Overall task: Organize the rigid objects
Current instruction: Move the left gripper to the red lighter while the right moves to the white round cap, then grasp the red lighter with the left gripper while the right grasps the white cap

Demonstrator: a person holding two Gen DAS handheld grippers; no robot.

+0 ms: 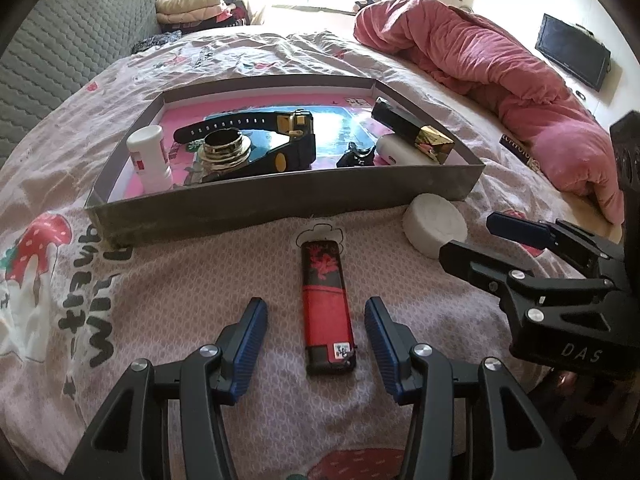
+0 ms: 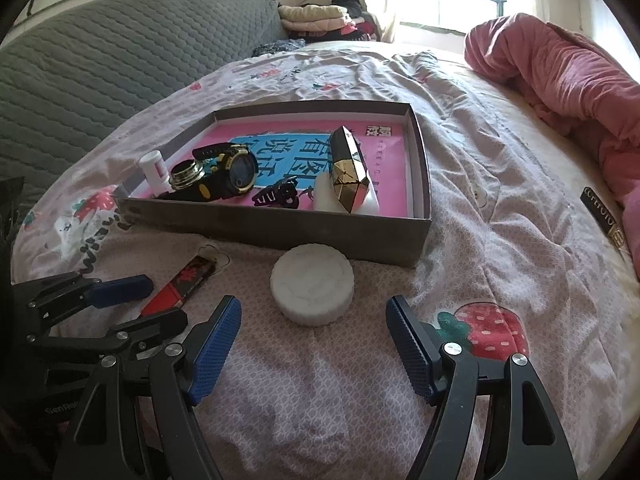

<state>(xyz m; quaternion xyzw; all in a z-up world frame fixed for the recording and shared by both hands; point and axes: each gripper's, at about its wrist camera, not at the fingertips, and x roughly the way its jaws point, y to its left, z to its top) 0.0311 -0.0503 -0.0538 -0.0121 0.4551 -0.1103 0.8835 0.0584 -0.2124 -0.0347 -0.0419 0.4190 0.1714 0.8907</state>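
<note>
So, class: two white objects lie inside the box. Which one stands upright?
The white bottle at the box's left end; the other white container lies flat under the gold-tipped case.

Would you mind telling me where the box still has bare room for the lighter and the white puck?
Inside the box, the back half is free: bare pink liner between the far wall and the watch. The front is crowded: white bottle, metal cap, black clip and gold-black case. The lighter and white puck lie outside.
</note>
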